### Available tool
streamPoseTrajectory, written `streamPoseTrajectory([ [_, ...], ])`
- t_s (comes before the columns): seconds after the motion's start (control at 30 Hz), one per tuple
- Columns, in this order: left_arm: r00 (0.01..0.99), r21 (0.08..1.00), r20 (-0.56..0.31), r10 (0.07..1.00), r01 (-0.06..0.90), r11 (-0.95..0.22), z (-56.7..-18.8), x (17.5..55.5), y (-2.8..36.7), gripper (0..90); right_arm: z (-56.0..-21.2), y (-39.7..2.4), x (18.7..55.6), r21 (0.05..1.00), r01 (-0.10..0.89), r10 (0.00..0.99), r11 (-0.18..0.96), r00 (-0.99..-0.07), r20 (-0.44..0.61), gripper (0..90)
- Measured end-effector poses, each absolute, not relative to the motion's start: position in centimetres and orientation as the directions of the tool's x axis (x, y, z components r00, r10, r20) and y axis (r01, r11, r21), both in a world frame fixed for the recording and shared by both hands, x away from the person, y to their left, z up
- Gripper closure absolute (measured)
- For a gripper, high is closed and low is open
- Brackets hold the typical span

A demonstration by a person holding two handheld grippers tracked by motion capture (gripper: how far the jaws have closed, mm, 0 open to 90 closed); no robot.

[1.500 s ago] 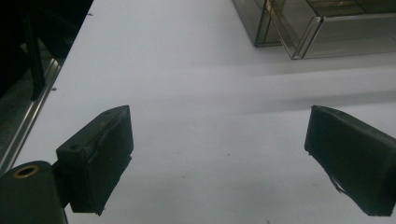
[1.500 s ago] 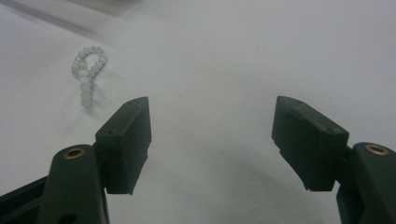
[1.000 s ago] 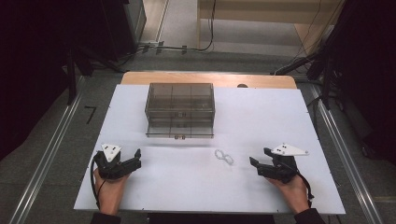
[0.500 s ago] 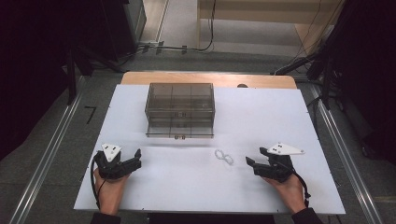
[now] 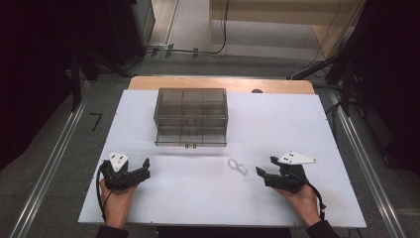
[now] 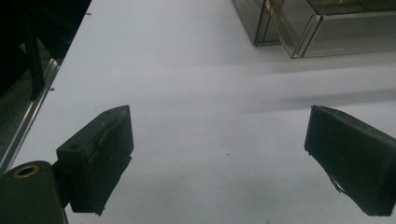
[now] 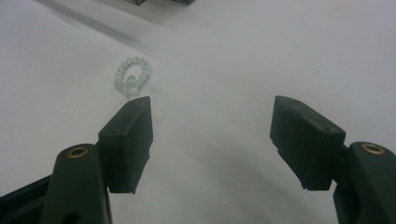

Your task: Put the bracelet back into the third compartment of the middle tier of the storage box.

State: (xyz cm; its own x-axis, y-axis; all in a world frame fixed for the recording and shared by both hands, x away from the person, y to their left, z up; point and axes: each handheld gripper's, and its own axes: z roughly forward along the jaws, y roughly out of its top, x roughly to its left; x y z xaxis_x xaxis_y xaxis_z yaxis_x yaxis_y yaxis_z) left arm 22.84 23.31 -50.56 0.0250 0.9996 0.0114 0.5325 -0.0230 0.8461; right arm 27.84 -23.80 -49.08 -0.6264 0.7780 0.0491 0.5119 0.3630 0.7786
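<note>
Between 2 spread claws, left claw (image 5: 143, 169) and right claw (image 5: 262, 172), lies bead bracelet (image 5: 237, 166); box (image 5: 191, 117) behind.

White table (image 5: 277, 124), grey floor (image 5: 59, 148), cables (image 5: 225, 34).

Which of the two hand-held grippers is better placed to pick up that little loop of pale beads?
Likely the right gripper: its open jaws point at the small pale bead loop lying close ahead. The left gripper, also open, sits farther off across the white table.
</note>
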Motion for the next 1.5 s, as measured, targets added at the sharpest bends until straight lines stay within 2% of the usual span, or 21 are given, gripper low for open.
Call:
streamPoseTrajectory([
  [0.73,0.026,0.845,0.011,1.000,0.534,-0.024,-50.6,22.9,23.3,8.2,-49.6,-21.5,28.0,0.765,0.500,0.744,0.405,-0.666,0.041,32.4],
  [1.17,0.027,0.846,0.009,1.000,0.533,-0.022,-50.6,22.9,23.3,8.3,-49.9,-20.4,28.1,0.757,0.511,0.729,0.407,-0.681,0.069,40.8],
  [1.5,0.030,0.843,0.011,0.999,0.537,-0.025,-50.6,22.9,23.3,8.3,-50.1,-19.8,28.2,0.745,0.514,0.733,0.426,-0.679,0.050,48.4],
])
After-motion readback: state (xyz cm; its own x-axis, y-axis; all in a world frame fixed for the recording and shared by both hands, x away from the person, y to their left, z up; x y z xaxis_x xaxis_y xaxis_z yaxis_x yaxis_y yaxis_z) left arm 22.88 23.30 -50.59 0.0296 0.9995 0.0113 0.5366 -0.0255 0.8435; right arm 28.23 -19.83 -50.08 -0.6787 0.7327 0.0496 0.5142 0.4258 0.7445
